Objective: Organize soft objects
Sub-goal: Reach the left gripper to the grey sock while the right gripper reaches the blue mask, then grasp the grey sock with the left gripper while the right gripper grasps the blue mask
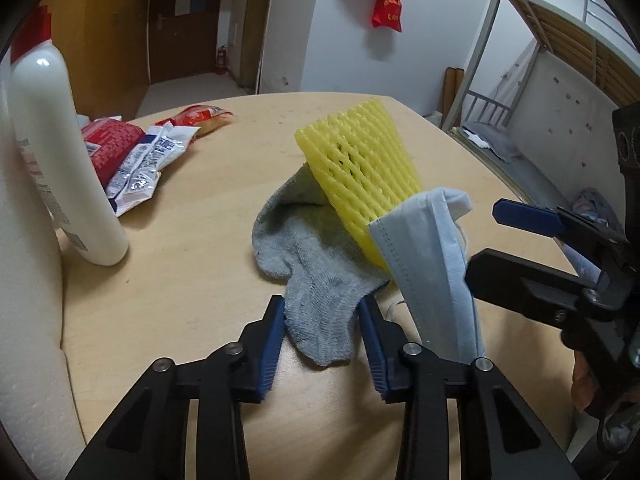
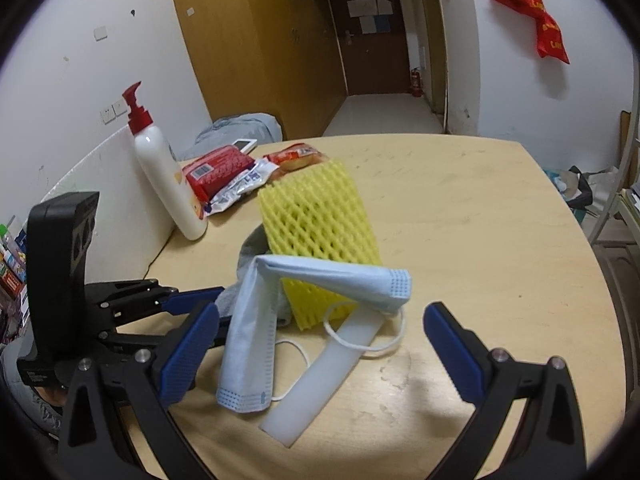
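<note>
On the wooden table a grey sock lies flat, and everything else sits around it. The left gripper has its blue-padded jaws spread on either side of the sock's cuff end, neither pad pressing it. A yellow foam net leans tilted on the sock's far part. A pale blue face mask stands folded just right of the sock, against the net. The right gripper reaches in further right, jaws parted near the mask. Left of the sock stands a white bottle, snack packets behind it.
</note>
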